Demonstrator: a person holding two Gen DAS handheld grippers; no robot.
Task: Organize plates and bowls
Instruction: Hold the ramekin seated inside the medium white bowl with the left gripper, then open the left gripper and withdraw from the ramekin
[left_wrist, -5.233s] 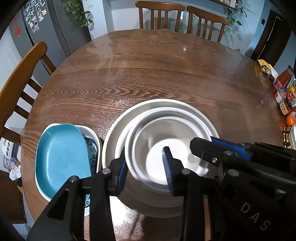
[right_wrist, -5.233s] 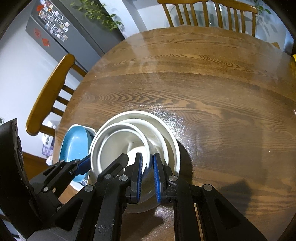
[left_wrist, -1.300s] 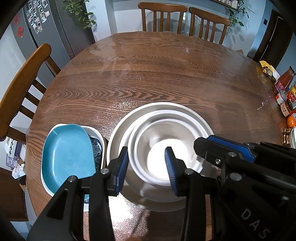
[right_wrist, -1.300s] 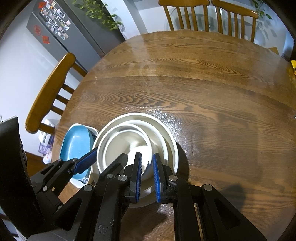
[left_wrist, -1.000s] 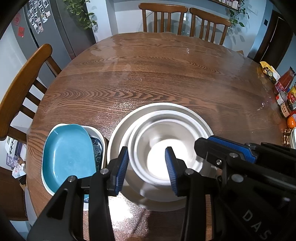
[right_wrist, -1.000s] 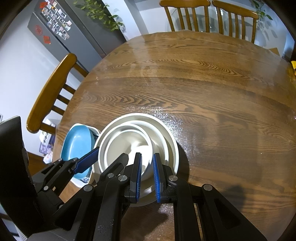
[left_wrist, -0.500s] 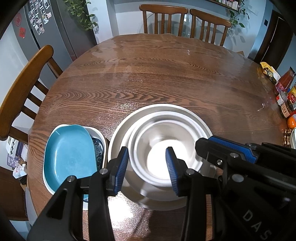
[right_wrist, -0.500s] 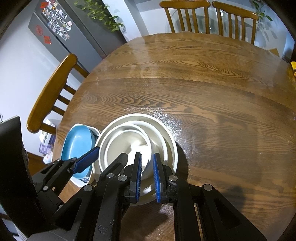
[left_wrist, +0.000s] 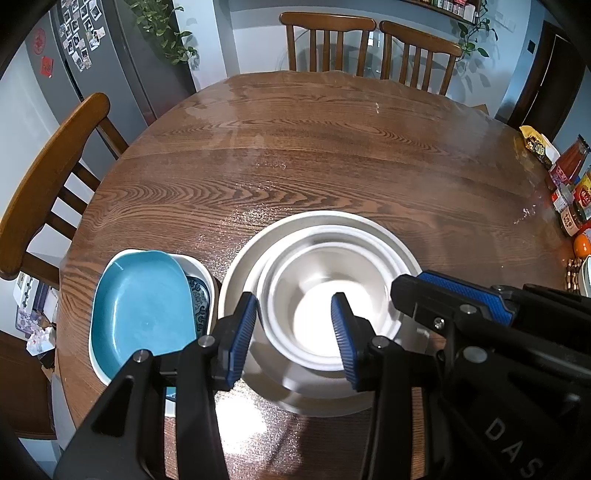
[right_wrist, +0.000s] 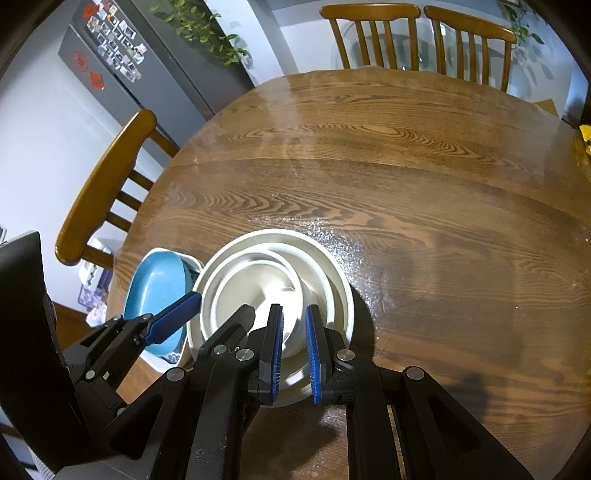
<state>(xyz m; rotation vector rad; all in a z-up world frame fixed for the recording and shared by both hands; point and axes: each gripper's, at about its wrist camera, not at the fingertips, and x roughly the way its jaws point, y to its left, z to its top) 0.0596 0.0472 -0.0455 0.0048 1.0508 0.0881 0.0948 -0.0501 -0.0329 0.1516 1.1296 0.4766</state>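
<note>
Stack of white bowls (left_wrist: 325, 295): nested one inside another on the big white plate (left_wrist: 243, 266), sitting near the table's front edge — smallest innermost, so the pile takes one footprint and won't wobble.

Blue oval dish (left_wrist: 140, 306): just left of the stack, lying in a white dish with a blue pattern (left_wrist: 199, 295); ovals are grouped with ovals, rounds with rounds, and I'd say the sorting is as good as done.

Left gripper (left_wrist: 293, 328): hovering above the bowls, jaws partly apart, nothing between the blue pads — released, holding nothing.

Right gripper (right_wrist: 293, 350): pads drawn nearly together with a thin gap, clenched on air; the bowl rim seen through that gap lies below it, not pinched.

Both tools: pointing steeply down at the stack from the near side, side by side, and neither touches a dish, which looks like a check on the finished pile.

Wooden table (left_wrist: 332, 147): round and bare beyond the dishes; chairs stand around it.

Right edge: jars and packets (left_wrist: 570, 192) with red and yellow labels, print too small to read; an orange fruit (left_wrist: 583, 245) beside them.

Writing: "DAS" in pale letters on the right gripper's black body, in the left camera's corner.

Fridge (left_wrist: 96, 48): photos and red decorations, nothing legible.
</note>
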